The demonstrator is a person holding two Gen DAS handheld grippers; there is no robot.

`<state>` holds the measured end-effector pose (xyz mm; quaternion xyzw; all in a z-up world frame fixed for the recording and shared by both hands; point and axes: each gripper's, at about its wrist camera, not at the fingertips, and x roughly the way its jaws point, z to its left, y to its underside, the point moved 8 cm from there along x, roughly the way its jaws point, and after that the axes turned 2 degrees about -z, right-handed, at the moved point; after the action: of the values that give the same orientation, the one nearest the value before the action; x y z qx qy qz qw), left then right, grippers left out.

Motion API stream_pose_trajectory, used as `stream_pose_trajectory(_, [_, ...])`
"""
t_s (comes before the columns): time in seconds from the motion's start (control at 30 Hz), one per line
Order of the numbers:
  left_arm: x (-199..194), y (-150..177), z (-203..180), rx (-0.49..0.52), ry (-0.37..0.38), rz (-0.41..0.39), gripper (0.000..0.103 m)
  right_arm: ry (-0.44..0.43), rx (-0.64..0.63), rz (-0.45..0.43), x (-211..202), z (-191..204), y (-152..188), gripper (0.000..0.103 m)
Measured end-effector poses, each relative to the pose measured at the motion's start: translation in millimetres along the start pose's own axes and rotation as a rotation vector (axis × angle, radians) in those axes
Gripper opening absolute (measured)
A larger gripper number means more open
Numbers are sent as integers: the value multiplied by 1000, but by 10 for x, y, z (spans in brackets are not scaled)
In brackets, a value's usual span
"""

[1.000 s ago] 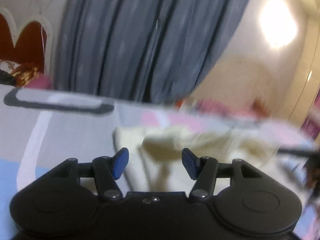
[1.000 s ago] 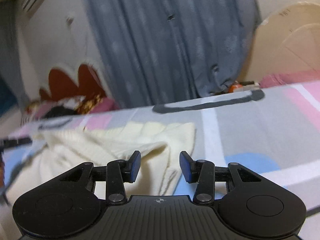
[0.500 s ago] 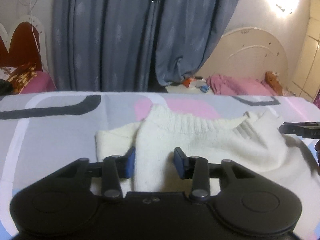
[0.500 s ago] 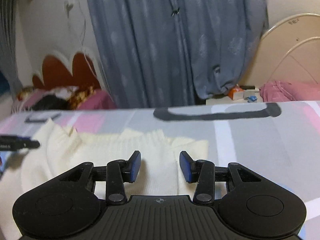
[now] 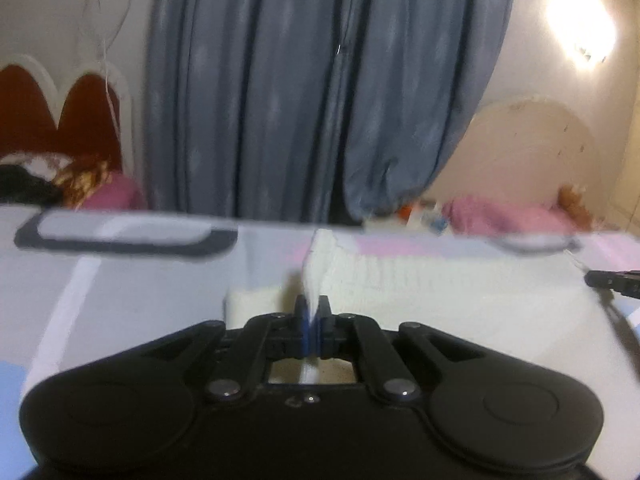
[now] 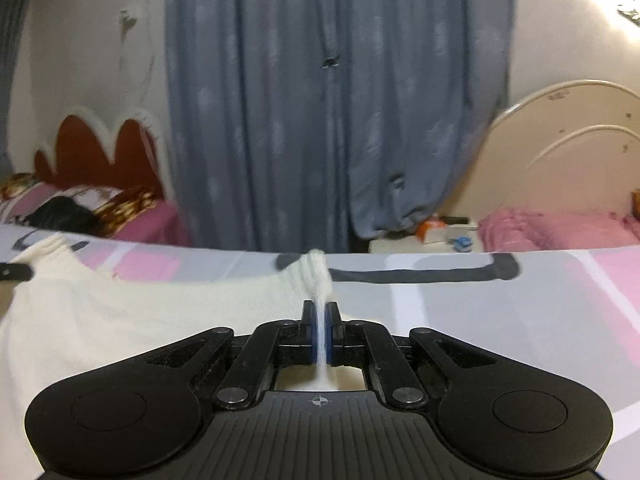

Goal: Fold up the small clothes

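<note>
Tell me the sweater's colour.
Cream-white sweater, a ribbed knit; clearest in the right wrist view.

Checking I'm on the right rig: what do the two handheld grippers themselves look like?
Both match: the left gripper and the right gripper have matte black bodies with a round disc on each side, black linkage arms on silver pivot pins, and blue finger pads. The right one adds a ribbed top and a small white crosshair mark. No cables, hands or sleeves show.

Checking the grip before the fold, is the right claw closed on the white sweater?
Yes, the right claw has its pads pinched together on a raised fold of the white sweater.
</note>
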<state>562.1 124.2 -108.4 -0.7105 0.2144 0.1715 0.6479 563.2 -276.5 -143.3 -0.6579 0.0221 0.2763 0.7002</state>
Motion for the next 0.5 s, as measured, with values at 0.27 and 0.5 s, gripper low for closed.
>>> stream_pose_trajectory(0.27, [150,66,-8,35,-19,55,8,-3,15,72,172,-48,150,2])
stream_pose_trajectory(0.5, [-99,-162,-600,65,67,-10,47,-89,-59,29,-79,435,-71,38])
